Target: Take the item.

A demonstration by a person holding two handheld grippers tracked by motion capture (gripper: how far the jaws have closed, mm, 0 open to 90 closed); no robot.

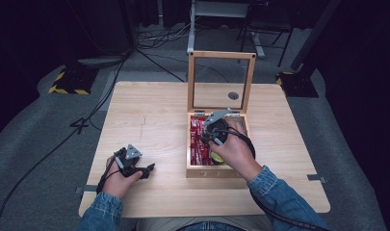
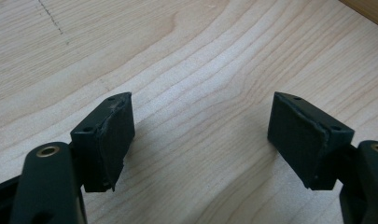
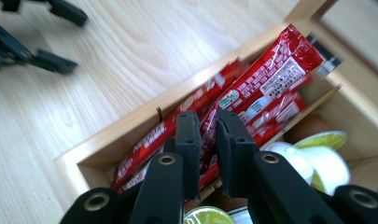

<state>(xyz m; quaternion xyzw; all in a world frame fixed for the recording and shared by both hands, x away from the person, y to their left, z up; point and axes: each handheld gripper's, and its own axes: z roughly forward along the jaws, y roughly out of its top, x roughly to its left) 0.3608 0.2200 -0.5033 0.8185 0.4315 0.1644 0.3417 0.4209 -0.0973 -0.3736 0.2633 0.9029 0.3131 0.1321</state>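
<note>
Over the wooden box (image 1: 216, 171), my right gripper (image 3: 208, 135) pinches one red sachet (image 3: 270, 70).

Its jaws are pressed on the lower part of the sachet, whose long upper end leans toward the box corner, above the other red sachets (image 3: 151, 144) in the same compartment. I think the thin packet could slide out, or drag a neighbour with it, because the hold is narrow. My left gripper (image 2: 200, 140) rests over the bench (image 2: 191, 56), jaws spread, nothing between them.
</note>
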